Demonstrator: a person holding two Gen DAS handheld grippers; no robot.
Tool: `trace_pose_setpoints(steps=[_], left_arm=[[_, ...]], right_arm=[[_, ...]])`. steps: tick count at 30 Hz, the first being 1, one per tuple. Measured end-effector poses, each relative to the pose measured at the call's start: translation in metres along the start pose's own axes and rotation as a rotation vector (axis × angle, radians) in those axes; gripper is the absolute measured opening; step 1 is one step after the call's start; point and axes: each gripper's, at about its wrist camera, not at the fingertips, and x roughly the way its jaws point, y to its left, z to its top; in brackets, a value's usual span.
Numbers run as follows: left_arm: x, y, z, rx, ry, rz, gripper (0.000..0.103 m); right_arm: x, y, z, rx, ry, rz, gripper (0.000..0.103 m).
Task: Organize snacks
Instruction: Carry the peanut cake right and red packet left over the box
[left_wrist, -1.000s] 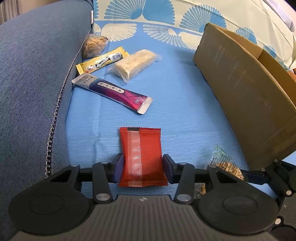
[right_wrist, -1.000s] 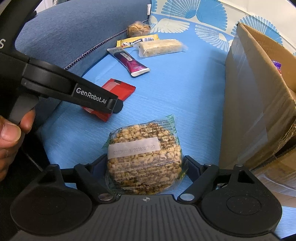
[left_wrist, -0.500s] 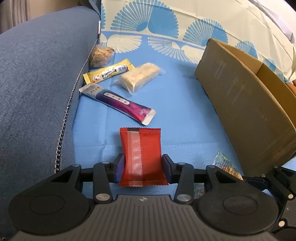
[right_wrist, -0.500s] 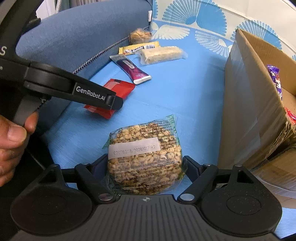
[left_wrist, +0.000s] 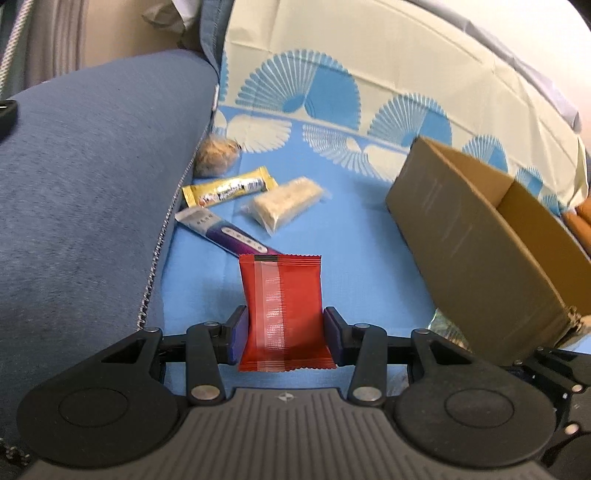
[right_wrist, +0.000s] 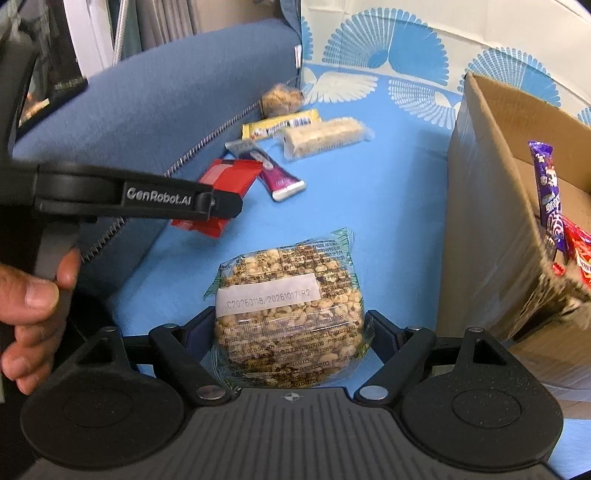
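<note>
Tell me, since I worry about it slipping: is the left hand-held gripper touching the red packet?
Touching. The left wrist view shows the left hand-held gripper pressing both pads against the red packet, pinching its sides inward.

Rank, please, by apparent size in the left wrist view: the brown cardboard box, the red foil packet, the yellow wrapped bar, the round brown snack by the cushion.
1. brown cardboard box
2. red foil packet, though it is nearest the camera, which enlarges it
3. yellow wrapped bar
4. round brown snack, farthest away, so this last ranking is unsure

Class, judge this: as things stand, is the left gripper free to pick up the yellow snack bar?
Probably not: the left gripper is shut on the red packet, so though the yellow snack bar lies uncovered ahead, its jaws are occupied.
</note>
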Motion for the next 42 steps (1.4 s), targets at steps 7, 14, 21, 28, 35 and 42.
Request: trace_pose_setpoints(steps=[7,14,21,28,35,42], left_arm=[[-0.009,0.001,0.001,-0.040,-0.042,0.003,0.048],[-0.018,-0.002,0.001,-0.045,-0.082,0.036,0.048],[-0.025,0.003,0.005,-0.130,-0.078,0.043,0.048],[-0.025,-0.007,0.013,-0.191,-0.031,0.024,0.048],[-0.015,-0.058,0.041,-0.148,-0.042,-0.048,0.048],[-0.002,-0.128,0.078,-0.100,-0.077,-0.145,0.048]], right_arm=[[-0.035,0.000,0.017,-0.023,-0.120,0.045,0.085],[-0.072,-0.004,0.031,-0.080,-0.256,0.074,0.085],[-0.087,-0.024,0.040,-0.072,-0.320,0.074,0.085],[-0.090,-0.054,0.049,0.037,-0.346,0.056,0.085],[-0.097,-0.093,0.050,0.183,-0.386,-0.026,0.085],[-0.104,-0.141,0.044,0.370,-0.416,-0.214,0.085]])
